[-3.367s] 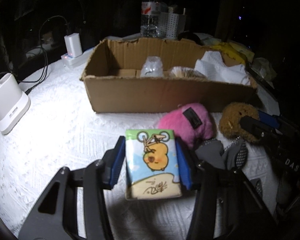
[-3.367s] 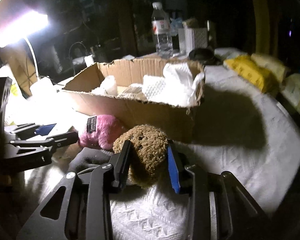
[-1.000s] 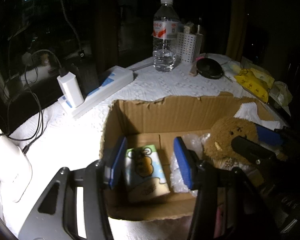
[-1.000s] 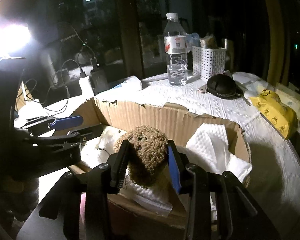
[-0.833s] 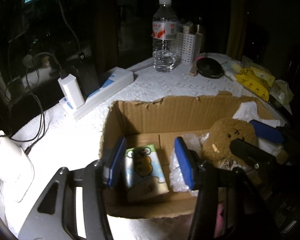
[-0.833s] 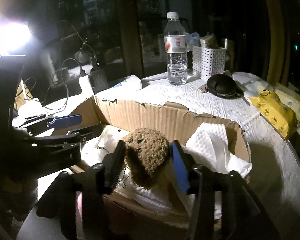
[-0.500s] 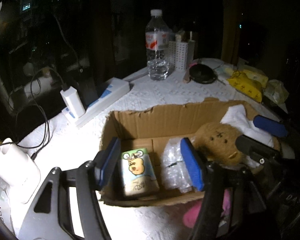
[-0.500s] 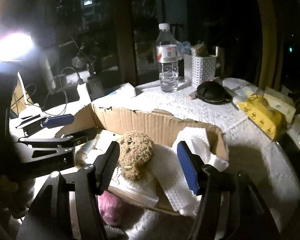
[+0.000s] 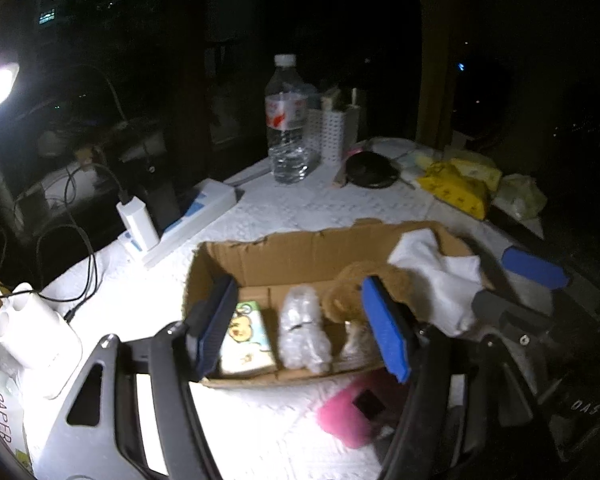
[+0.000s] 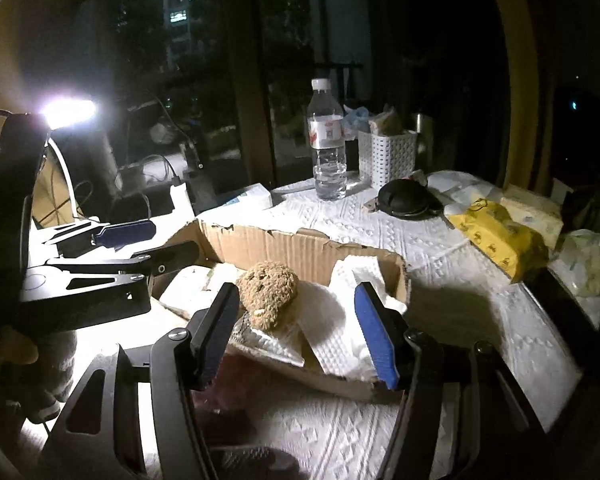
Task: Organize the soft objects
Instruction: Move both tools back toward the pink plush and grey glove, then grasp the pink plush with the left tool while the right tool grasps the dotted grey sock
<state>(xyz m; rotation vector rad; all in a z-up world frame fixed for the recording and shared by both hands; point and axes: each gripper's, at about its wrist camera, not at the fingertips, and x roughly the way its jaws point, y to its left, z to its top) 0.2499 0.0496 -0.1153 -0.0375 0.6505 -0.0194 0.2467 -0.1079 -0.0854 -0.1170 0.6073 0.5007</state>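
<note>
An open cardboard box [image 9: 300, 250] stands on the white table; it also shows in the right wrist view [image 10: 304, 246]. Inside lie a cartoon tissue pack [image 9: 246, 338], a clear plastic bundle [image 9: 304, 328], a brown plush [image 9: 346, 294] [image 10: 268, 290] and white cloth [image 9: 436, 276] [image 10: 354, 280]. My left gripper [image 9: 302, 326] is open and empty, raised above the box's near side. My right gripper [image 10: 296, 328] is open and empty above the box's right part. A pink plush [image 9: 354, 408] lies on the table in front of the box.
A water bottle [image 9: 286, 120], a white perforated holder [image 9: 334, 132], a black round case [image 9: 370, 164] and yellow packs [image 9: 456, 188] stand behind the box. A power strip with charger [image 9: 172, 224] and a white lamp base [image 9: 36, 336] are at the left.
Both grippers opened and let go: the tissue pack and the brown plush now rest in the box. Both grippers have drawn back and up from the box.
</note>
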